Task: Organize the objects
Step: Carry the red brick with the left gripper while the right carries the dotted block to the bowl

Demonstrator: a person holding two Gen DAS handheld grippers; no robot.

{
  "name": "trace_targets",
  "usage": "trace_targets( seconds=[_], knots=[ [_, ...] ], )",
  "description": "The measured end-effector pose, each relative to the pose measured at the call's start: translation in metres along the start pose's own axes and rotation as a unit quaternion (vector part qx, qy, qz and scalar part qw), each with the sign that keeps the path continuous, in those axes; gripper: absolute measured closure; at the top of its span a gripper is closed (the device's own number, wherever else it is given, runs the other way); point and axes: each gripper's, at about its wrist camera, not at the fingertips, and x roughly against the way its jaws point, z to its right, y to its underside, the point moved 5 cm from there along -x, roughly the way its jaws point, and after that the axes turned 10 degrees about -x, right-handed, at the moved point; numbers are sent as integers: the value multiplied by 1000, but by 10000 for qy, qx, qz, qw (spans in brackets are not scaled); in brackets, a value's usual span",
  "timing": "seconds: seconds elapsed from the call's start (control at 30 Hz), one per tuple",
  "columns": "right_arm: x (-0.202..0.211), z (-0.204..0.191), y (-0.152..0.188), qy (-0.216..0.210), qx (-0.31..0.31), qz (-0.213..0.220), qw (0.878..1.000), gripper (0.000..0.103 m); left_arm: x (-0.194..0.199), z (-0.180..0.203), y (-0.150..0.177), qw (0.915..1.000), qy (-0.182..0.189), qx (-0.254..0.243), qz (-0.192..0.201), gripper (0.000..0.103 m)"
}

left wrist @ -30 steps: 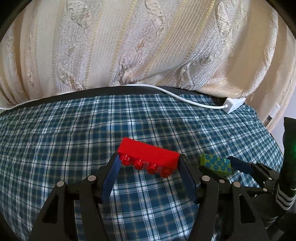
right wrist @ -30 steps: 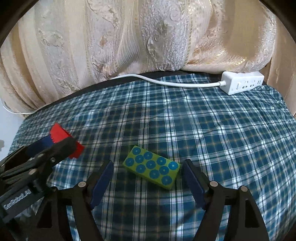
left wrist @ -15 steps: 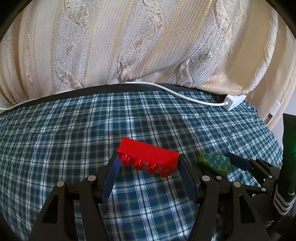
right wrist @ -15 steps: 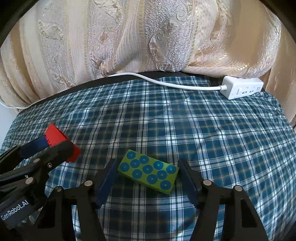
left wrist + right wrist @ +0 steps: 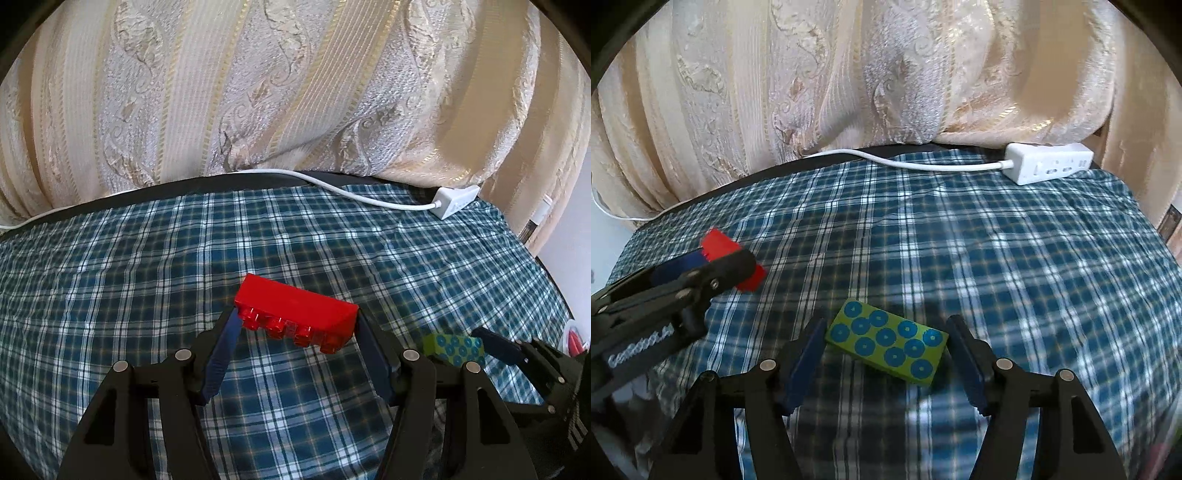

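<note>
Fingers (image 5: 225,339) of left gripper (image 5: 295,332) clench red plastic studded brick (image 5: 295,308) above blue checked bench cloth (image 5: 147,258). Right gripper (image 5: 886,350) fingers clamp green block with blue dots (image 5: 886,343), just right of red brick.

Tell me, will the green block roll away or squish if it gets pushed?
Probably neither. The green block looks flat-sided and boxy, so it should slide, not roll. It keeps crisp edges between the right gripper's pads, so it's likely stiff and light.
</note>
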Motion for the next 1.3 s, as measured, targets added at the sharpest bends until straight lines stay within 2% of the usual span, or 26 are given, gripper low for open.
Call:
trace_targets(
  seconds=[0.8,0.97,1.3],
  knots=[
    [92,27,22,36,-340,612,9975,34,50,45,-16,9972,366,-428,486,39],
    [111,33,30,40,-407,732,9965,34,63,56,-18,9956,222,-635,656,39],
    [150,45,44,162,-465,1018,9936,34,87,89,-15,9906,356,-1016,841,39]
  ],
)
